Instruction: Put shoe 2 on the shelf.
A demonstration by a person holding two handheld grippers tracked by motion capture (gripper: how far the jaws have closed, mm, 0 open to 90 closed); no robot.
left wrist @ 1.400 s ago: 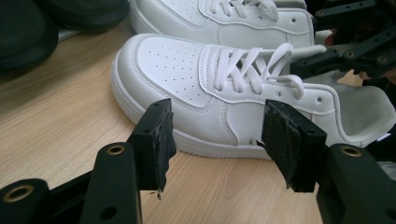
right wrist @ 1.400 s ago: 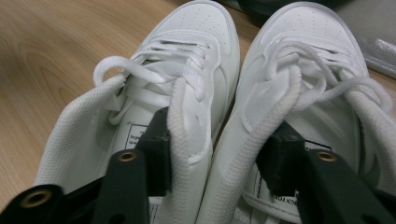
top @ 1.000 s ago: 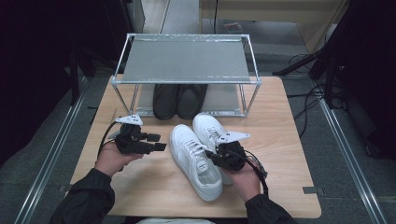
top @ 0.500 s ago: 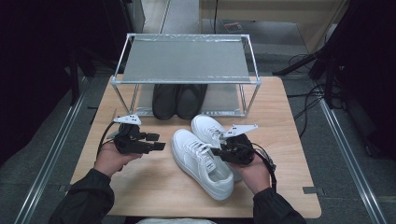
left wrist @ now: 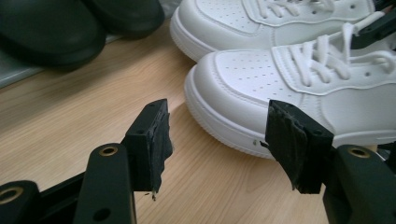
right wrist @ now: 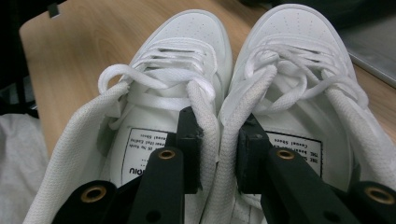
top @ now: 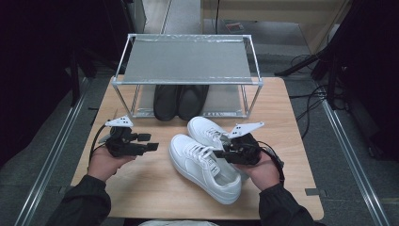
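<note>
A pair of white sneakers lies mid-table, the nearer one (top: 202, 167) beside the farther one (top: 204, 129). My right gripper (top: 221, 151) is shut on their two inner collars, pinched together between its pads (right wrist: 218, 144). In the right gripper view the left sneaker (right wrist: 177, 42) and the right sneaker (right wrist: 299, 37) point away, laces up. My left gripper (top: 153, 142) hovers left of the sneakers. Its jaws (left wrist: 224, 140) have just been opening, with nothing between them. They face the nearer sneaker's toe (left wrist: 252, 79).
A metal-framed rack (top: 188, 59) stands at the back of the wooden table (top: 141, 188). A pair of black shoes (top: 181, 101) sits under its shelf, seen as dark toes (left wrist: 51, 32) in the left gripper view. Bare wood lies at the front left.
My right gripper has shifted a little to the right with the white sneakers, swinging their heels that way. The left hand has stayed in place.
</note>
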